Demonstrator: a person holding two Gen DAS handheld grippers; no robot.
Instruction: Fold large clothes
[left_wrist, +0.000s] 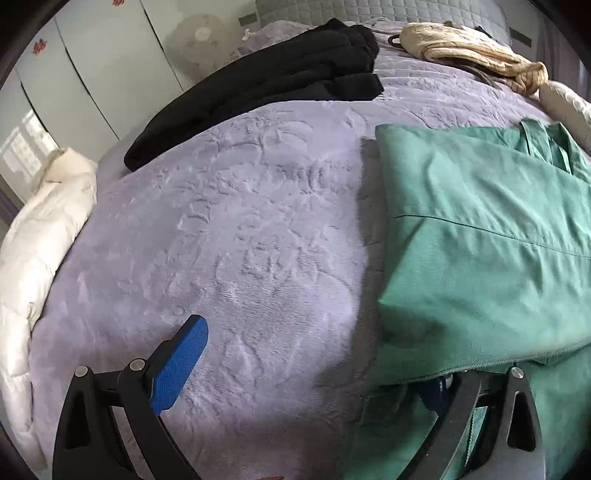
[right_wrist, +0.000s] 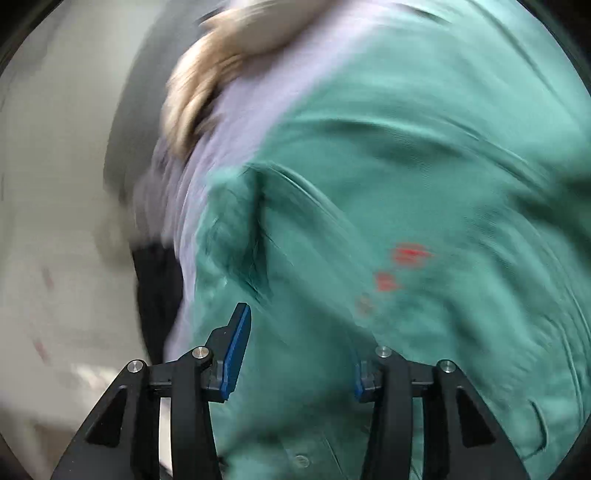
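My left gripper (left_wrist: 314, 373) held its jaws wide, the green jacket (left_wrist: 480, 229) draped over one finger at lower right. My right gripper (right_wrist: 295, 350) gaped too, above the blurred jacket on the lavender bed (left_wrist: 240, 221).

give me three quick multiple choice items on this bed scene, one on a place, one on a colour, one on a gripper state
1. Where does the black garment lie relative to the green garment?
A. under it
B. apart, farther up the bed
C. on top of it

2. What colour is the bedspread?
A. lavender grey
B. red
C. yellow

3. How stands the left gripper?
A. open
B. shut on the black garment
C. out of view

Answers: 1 B, bare bedspread separates them. 2 A, visible across the left wrist view. 3 A, its fingers stand wide apart, one tucked under green cloth.
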